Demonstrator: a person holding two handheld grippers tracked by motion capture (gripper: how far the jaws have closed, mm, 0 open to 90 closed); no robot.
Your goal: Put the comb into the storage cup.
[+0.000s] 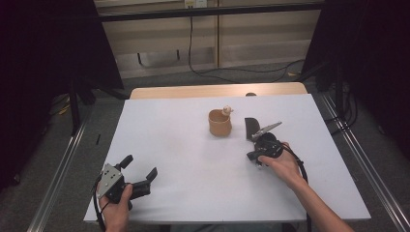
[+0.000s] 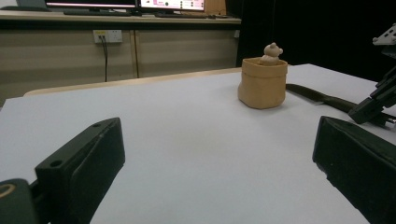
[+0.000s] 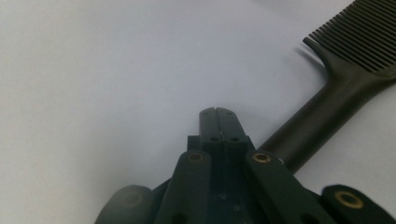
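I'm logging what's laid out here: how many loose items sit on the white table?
2: a tan cup with a small bear figure on its rim, mid-table, and a black comb lying right of the cup, beside the right gripper's shut jaws.

Bare white table is lying open across the left and near side; the tan cup and black comb are blocking the far right-centre.

Right gripper jaws pressed together, nothing between. Black comb lies on white table, just beside jaws; teeth at upper right.
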